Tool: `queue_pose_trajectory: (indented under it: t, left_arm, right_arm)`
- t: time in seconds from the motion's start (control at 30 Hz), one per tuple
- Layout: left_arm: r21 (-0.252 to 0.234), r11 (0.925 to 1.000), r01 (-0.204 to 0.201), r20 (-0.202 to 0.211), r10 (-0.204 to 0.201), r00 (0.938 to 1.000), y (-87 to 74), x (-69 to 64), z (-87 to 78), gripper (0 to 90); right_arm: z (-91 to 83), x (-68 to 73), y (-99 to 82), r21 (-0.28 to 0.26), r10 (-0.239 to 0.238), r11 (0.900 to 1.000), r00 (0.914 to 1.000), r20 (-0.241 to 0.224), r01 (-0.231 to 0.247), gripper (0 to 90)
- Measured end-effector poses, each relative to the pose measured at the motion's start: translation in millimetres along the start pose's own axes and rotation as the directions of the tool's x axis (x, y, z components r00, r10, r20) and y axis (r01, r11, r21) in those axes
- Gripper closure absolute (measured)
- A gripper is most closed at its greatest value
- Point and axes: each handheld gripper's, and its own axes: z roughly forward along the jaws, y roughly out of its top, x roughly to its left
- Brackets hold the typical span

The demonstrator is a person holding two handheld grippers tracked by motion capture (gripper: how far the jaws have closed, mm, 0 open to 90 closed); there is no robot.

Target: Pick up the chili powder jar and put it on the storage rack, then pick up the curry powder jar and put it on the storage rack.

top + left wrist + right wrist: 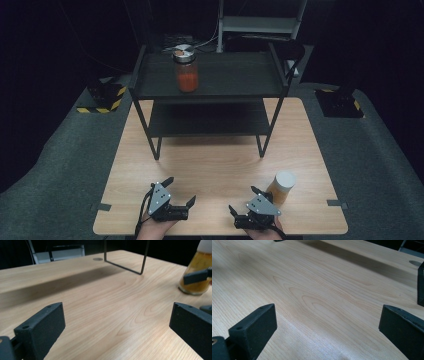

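Jars are the only loose things in view: one with a white lid (283, 186) holding yellow-orange contents is standing on the wooden table (215, 165) just beside the right gripper (242, 199), and another with red contents and a metal lid (185, 70) is sitting on the top shelf of the black rack (210, 75) at the far end of the table. Neither jar is showing a label, brand or any writing that can be read; the red jar's lid is carrying a round mark too small to make out.

The left gripper (181, 191) is resting low over the near edge of the table with its jaws spread wide and nothing between them. The right gripper is likewise lying with its jaws wide apart and gripping nothing. A hand (155, 229) is holding the left one from below, cut off by the frame.

In the left gripper view, the yellow jar (197, 272) is being cropped by the top right corner and partly hidden behind a jaw of the other gripper, and a rack leg (143, 257) is rising out of frame. In the right gripper view, bare wood grain is lying between the jaws. Beyond the table, the background is sinking into darkness.
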Motion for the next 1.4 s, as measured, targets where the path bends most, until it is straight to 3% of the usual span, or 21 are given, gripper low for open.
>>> queue_pose_trajectory:
  t: [0.13,0.27,0.63,1.1,1.4]
  left_arm:
    - [0.024,0.9996,-0.018,-0.012,0.019,0.9998,-1.4,0.2,-0.3,0.3]
    - [0.061,0.9981,0.001,-0.006,-0.001,1.0,-4.1,4.7,1.4,0.3]
    - [0.12,0.9928,0.007,-0.018,-0.005,0.9998,-4.6,6.8,2.9,0.3]
    - [0.165,0.9837,-0.071,-0.008,0.073,0.9973,2.0,-0.6,5.1,0.4]
    - [0.163,0.9821,-0.095,-0.004,0.097,0.9953,1.8,-3.1,5.6,0.5]
  right_arm:
    - [0.0,-0.3,0.6,0.004,0.006,1.0,1.0,0.001,-0.006,0.8]
    - [0.3,0.5,0.8,0.005,0.002,1.0,1.0,0.002,-0.002,0.7]
    - [0.7,4.2,1.5,0.008,-0.019,0.9998,0.9997,0.013,0.019,0.5]
    - [0.9,-0.8,1.8,0.011,0.015,0.9998,0.9999,0.002,-0.015,0.4]
    - [-1.0,1.9,-0.7,-0.002,-0.003,1.0,1.0,0.008,0.003,0.2]
